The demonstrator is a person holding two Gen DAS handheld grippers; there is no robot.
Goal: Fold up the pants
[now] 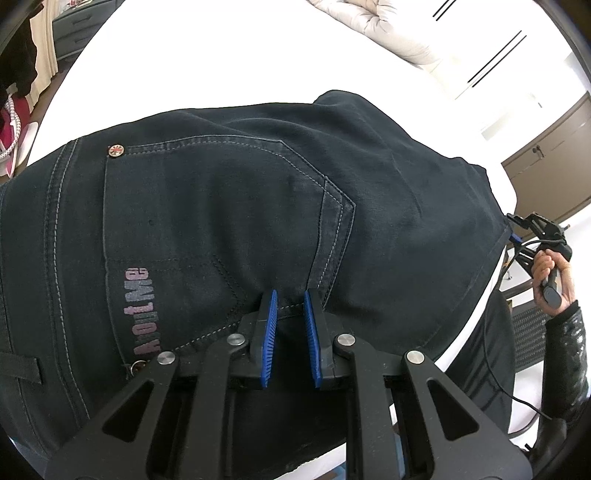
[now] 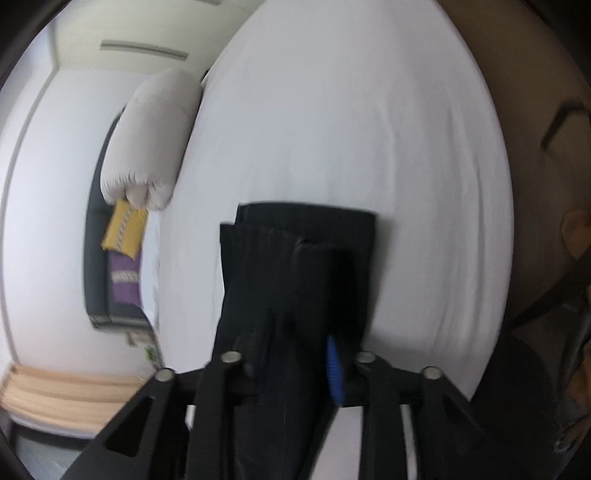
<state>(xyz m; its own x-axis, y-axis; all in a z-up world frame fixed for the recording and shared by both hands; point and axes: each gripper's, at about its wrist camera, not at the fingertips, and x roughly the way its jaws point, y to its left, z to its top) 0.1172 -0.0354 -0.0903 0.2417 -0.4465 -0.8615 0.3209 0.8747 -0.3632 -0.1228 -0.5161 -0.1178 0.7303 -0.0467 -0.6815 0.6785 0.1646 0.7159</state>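
Dark navy jeans (image 1: pixel 240 206) lie on the white bed (image 1: pixel 221 66), back pocket and a pink printed logo facing up. My left gripper (image 1: pixel 290 306) rests on the jeans at the pocket's lower stitching; its blue pads (image 1: pixel 271 332) stand a little apart with no cloth between them. In the right wrist view, my right gripper (image 2: pixel 295 354) is shut on the leg end of the jeans (image 2: pixel 295 266), lifted off the bed; cloth fills the jaws and hides the left pad. That gripper also shows in the left wrist view (image 1: pixel 517 236) at the jeans' right edge, held by a hand.
A white duvet (image 2: pixel 151 140) lies at the head of the bed, also in the left wrist view (image 1: pixel 373 26). Yellow and purple cushions (image 2: pixel 123 236) sit on a dark sofa beside the bed. A brown cabinet (image 1: pixel 546 155) and grey drawers (image 1: pixel 74 29) stand nearby.
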